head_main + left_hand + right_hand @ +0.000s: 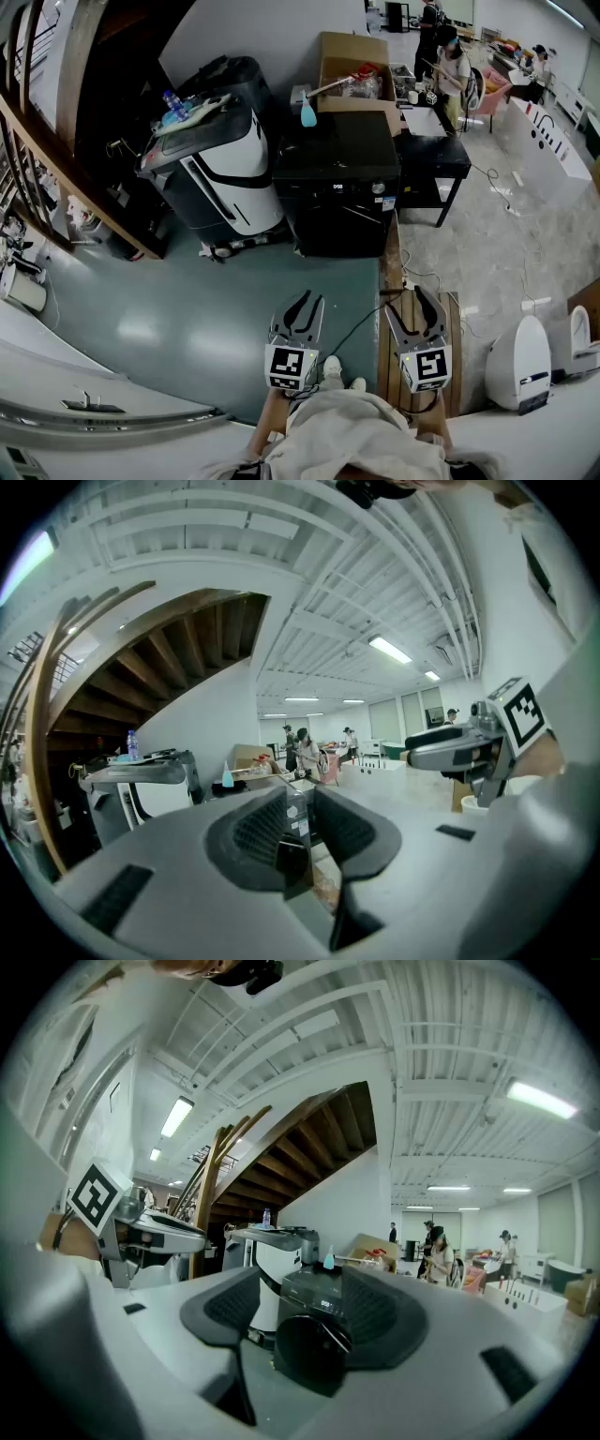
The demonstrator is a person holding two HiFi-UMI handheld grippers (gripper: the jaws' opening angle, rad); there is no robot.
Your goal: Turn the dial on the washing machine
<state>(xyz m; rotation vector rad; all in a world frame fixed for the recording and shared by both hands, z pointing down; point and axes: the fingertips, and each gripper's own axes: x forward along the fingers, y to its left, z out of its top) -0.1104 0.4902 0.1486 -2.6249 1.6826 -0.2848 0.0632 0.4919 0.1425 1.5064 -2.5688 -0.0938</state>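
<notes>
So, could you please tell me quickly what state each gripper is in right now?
Left gripper: open, nothing between its jaws.
Right gripper: open, nothing between its jaws.

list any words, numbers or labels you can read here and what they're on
No text here can be read for sure.
The display on the washing machine: lit characters, too small to read.
The stickers on its front: blurred, unreadable.
The label on the water bottle: too small to read.
The marker cubes on the left gripper and right gripper: black-and-white square patterns, no letters.
</notes>
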